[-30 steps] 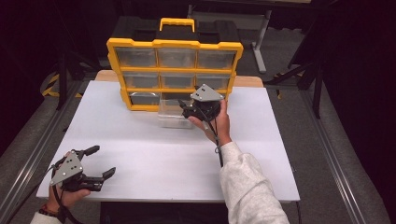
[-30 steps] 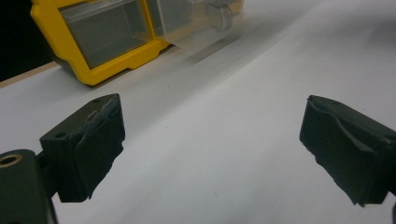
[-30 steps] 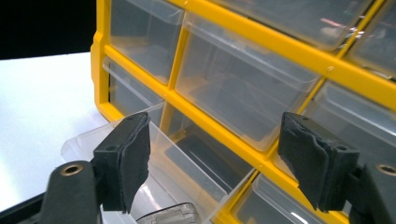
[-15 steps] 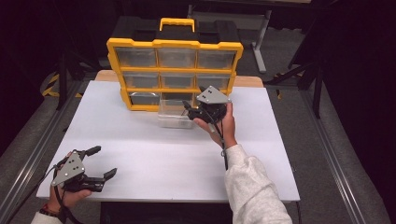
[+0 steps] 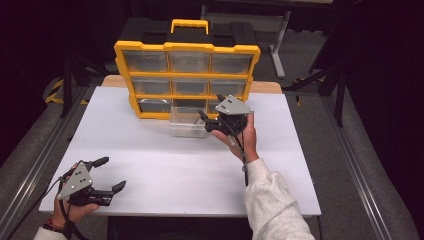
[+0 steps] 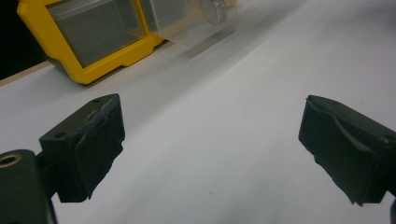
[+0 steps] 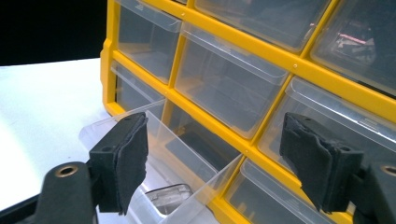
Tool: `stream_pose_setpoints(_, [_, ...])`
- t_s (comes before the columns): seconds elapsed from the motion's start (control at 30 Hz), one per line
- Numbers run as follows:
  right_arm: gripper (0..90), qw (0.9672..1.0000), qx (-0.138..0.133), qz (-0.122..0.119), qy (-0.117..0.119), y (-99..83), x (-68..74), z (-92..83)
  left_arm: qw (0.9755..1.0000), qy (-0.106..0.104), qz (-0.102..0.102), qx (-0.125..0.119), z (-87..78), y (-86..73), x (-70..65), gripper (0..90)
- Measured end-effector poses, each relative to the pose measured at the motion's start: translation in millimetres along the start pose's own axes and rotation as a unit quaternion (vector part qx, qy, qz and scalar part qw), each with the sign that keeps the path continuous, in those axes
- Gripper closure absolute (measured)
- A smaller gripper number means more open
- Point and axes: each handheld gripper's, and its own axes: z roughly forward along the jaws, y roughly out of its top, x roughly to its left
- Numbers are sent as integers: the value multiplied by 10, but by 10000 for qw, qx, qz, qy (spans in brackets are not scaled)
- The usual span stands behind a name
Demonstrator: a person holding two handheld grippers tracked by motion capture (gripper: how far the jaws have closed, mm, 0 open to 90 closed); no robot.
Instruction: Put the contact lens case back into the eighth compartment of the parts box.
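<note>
While the white counter (image 5: 165, 165) carries everything in this scene, the largest thing on it is the yellow parts cabinet (image 5: 187, 47) at its far edge, three rows of clear drawers under a carrying handle. Its bottom middle drawer (image 5: 187, 122) is pulled well out toward the near side and rests with its front on the counter; the right gripper view looks down into it and shows a small metal piece (image 7: 163, 198) lying on its floor. The right claw (image 5: 212, 119) hangs just right of the drawer, its jaws apart and holding nothing, the near-left pad level with the drawer's thin side wall. The left claw (image 5: 107, 175), also spread wide and empty, rests at the near left corner of the counter, well apart from the cabinet.

Risks from here, by judgement: a jaw coming down on the drawer's rim instead of inside it could tip the drawer or pull it fully out of its slot, spilling the contents. A sideways push on the drawer may skew it so that it jams in the frame. With the left claw so far off, nothing braces the cabinet, so a firm shove could slide it toward the far edge. The small metal piece lies flat and may slip from the pads.
</note>
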Motion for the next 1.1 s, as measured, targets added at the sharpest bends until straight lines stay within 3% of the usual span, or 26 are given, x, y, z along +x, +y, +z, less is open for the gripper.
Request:
stream_pose_setpoints(0.63, [221, 9993, 83, -352, 32, -31, 94, -150, 10000, 3, -3, -4, 21, 2, -8, 80])
stream_pose_setpoints(1.1, [202, 9993, 36, -359, -2, -117, 105, -288, 10000, 32, 14, 0, 28, 3, -8, 79])
